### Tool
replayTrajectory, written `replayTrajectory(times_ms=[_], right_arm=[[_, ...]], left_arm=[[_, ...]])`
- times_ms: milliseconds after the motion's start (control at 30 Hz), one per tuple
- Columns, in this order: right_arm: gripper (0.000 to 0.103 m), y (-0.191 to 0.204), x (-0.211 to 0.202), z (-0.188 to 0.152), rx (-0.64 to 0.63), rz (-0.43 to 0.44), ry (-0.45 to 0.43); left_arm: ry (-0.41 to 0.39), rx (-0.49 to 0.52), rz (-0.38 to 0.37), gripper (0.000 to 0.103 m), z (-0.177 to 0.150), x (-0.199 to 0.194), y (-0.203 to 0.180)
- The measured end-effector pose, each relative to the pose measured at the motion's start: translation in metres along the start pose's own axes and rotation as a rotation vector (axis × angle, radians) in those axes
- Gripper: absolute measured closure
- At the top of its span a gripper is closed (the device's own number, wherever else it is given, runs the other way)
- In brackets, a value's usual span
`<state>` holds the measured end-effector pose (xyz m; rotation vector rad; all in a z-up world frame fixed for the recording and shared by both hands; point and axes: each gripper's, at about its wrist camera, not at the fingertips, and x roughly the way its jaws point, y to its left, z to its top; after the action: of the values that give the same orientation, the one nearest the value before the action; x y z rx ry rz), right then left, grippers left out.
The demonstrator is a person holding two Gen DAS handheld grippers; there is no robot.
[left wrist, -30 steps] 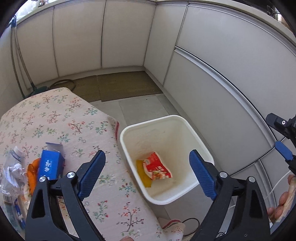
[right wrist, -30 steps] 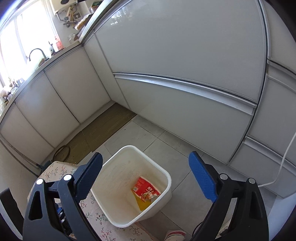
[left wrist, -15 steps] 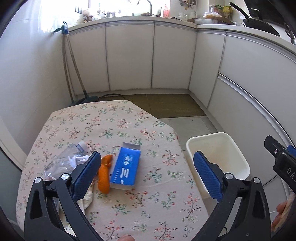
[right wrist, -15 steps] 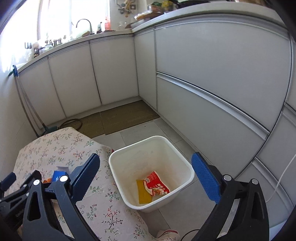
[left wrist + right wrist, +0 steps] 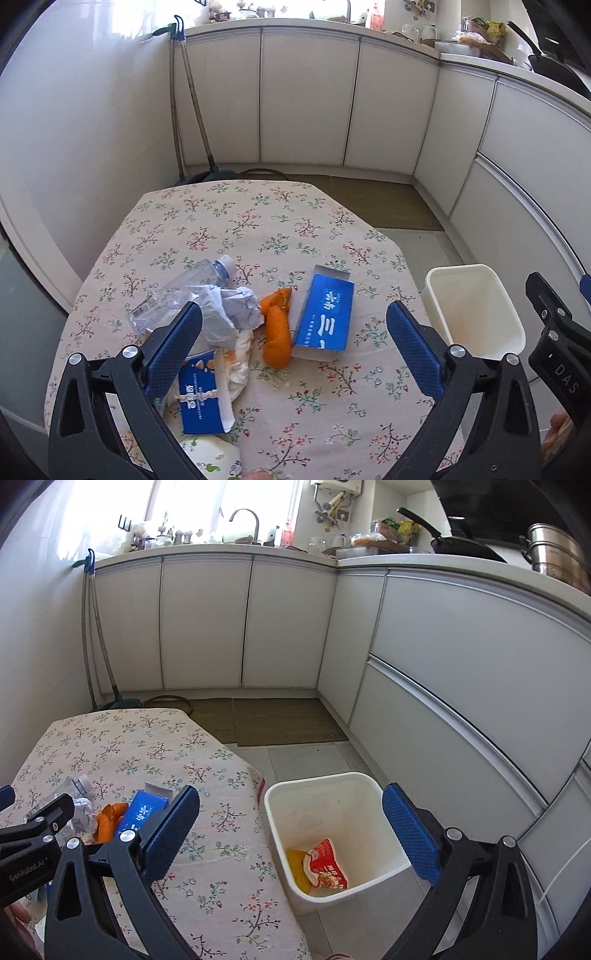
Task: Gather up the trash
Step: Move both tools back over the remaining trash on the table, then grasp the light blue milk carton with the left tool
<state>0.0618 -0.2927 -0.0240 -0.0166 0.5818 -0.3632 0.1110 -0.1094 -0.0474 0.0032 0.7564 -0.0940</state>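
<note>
- Underneath, floral tablecloth (image 5: 236, 229) over a table, white kitchen cabinets (image 5: 306, 99) behind, woven mat (image 5: 284, 720) on the tiled floor beyond the table.
- White bin (image 5: 332, 834) on the floor just beside the table's edge; inside it, red snack wrapper (image 5: 327, 866) touching a yellow piece (image 5: 297, 867).
- On the table: crushed plastic bottle (image 5: 184, 291), crumpled paper (image 5: 240, 308), orange peel (image 5: 277, 336), blue carton (image 5: 325, 317), blue packet (image 5: 201, 397), clustered near the bin side.
- Left gripper (image 5: 291, 343) spread wide above the pile, gripping nothing.
- Right gripper (image 5: 290, 834) spread wide over the bin, empty.
</note>
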Motion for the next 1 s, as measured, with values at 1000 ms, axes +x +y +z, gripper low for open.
replayTrajectory(times_ms=[1000], right_arm=[[0.007,0.166,0.002,-0.004,-0.203,0.252,0.055]], left_arm=[[0.172,-0.158,0.197,0.007,-0.026,0.009,0.154]])
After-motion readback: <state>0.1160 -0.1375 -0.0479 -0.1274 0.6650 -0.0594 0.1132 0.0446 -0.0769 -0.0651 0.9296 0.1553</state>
